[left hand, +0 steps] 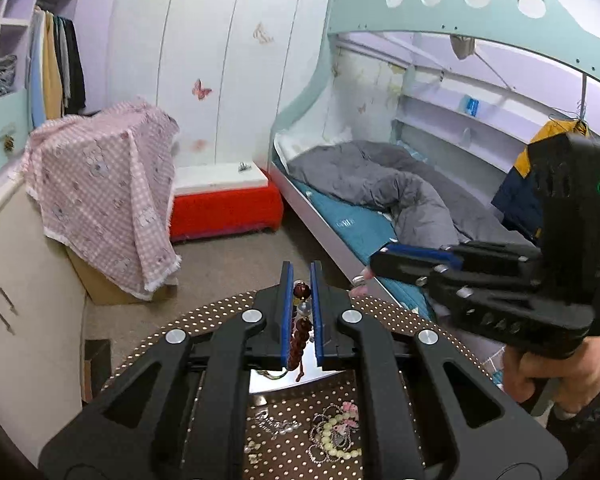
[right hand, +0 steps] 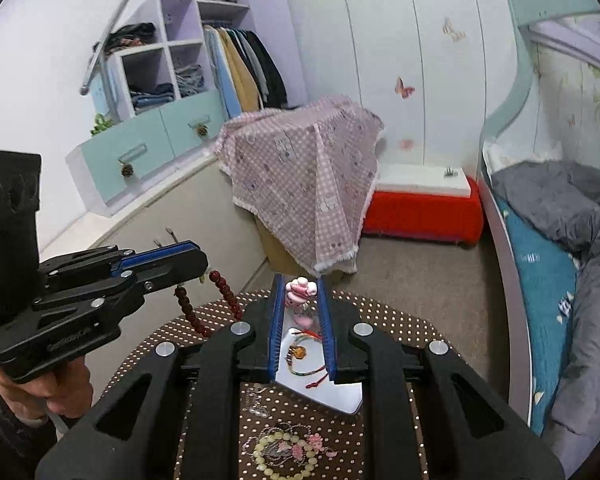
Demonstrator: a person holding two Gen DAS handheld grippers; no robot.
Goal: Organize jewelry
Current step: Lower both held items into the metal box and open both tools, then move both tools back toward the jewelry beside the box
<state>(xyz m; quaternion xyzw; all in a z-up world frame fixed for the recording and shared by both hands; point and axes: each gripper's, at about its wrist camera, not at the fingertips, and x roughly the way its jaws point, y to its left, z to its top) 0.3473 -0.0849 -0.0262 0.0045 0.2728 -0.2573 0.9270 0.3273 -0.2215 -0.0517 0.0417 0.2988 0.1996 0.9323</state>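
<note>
My left gripper (left hand: 300,280) is shut on a dark red bead bracelet (left hand: 300,332), which hangs above the brown dotted table (left hand: 204,316); the bracelet also shows in the right wrist view (right hand: 192,312) dangling from the left gripper (right hand: 196,256). My right gripper (right hand: 300,284) is shut on a pink figurine charm (right hand: 298,294) above a white tray (right hand: 340,396) holding a red and green cord bracelet (right hand: 300,360). The right gripper shows in the left wrist view (left hand: 374,260). A cream bead bracelet (right hand: 284,456) and silver chains (left hand: 276,424) lie on the table.
A pink checked cloth (left hand: 100,188) covers a box beyond the table. A red box (left hand: 224,208) stands by the wardrobe. A bunk bed with grey duvet (left hand: 400,188) is to the right. A cream cabinet (left hand: 20,280) is on the left.
</note>
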